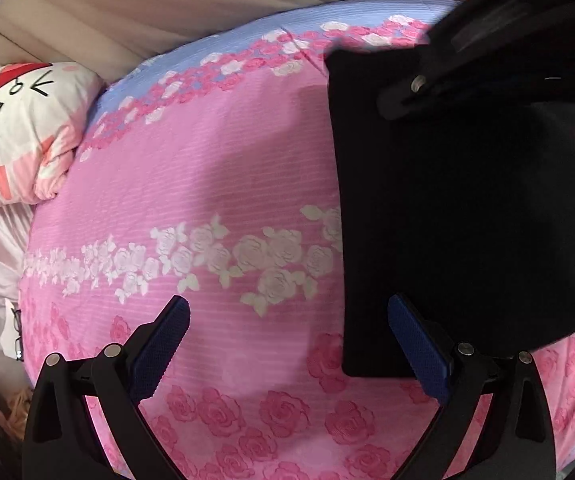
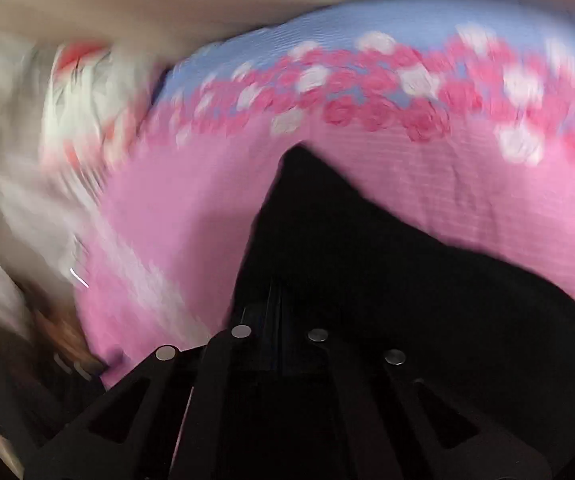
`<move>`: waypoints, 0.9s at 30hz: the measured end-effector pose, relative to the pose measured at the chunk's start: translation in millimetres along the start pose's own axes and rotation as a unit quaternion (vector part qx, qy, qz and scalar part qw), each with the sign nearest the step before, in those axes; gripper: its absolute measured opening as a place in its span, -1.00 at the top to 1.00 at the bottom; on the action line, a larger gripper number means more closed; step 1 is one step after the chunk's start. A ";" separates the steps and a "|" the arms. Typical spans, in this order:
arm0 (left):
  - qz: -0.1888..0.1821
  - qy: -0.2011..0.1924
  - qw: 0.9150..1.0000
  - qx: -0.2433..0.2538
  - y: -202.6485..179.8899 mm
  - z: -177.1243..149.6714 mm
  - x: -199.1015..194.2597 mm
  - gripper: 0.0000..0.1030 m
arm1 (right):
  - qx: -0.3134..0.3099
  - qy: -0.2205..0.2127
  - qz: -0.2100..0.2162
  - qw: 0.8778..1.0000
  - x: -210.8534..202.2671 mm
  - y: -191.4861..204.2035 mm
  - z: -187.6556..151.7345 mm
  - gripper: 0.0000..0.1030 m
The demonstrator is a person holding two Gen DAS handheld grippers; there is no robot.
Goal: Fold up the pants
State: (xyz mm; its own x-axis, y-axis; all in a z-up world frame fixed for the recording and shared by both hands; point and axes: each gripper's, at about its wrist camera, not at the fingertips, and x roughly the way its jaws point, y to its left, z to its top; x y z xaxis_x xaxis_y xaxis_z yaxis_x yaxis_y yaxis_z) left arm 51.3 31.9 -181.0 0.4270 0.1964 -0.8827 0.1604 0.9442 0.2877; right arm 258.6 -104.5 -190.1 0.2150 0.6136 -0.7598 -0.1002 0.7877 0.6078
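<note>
Pants (image 1: 467,220) look soft, limp and light; best held at an edge. Right gripper (image 2: 277,312) pinches their black cloth, left gripper (image 1: 287,344) spread over the bedspread (image 1: 207,184).

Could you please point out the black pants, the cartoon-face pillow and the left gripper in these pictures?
black pants (image 1: 447,220): left wrist view, middle of the flat folded panel.
cartoon-face pillow (image 1: 27,120): left wrist view, its white printed front.
left gripper (image 1: 287,344): left wrist view, midway between its blue fingertips.
</note>
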 end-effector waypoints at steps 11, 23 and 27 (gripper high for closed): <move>-0.039 0.015 0.999 -0.033 18.5 -1.0 2.7 -0.90 | 0.090 -0.120 0.036 0.988 -70.5 -26.7 -10.0 0.82; -0.046 -0.021 0.997 -0.058 24.8 50.7 -23.4 -0.90 | 0.164 -0.200 -0.091 0.962 -173.2 -104.6 -123.4 0.90; -0.028 -0.036 0.999 -0.007 -14.9 68.6 -16.6 -0.90 | 0.130 -0.160 -0.167 0.964 -160.3 -132.6 -129.4 1.00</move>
State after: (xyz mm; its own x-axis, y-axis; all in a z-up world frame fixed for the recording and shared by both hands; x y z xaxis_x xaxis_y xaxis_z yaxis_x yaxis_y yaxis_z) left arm 102.9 -3.6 -145.2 0.4812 0.1230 -0.8679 0.1741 0.9570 0.2322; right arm 111.7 -300.3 -178.8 0.4858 0.2481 -0.8381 0.2641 0.8724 0.4113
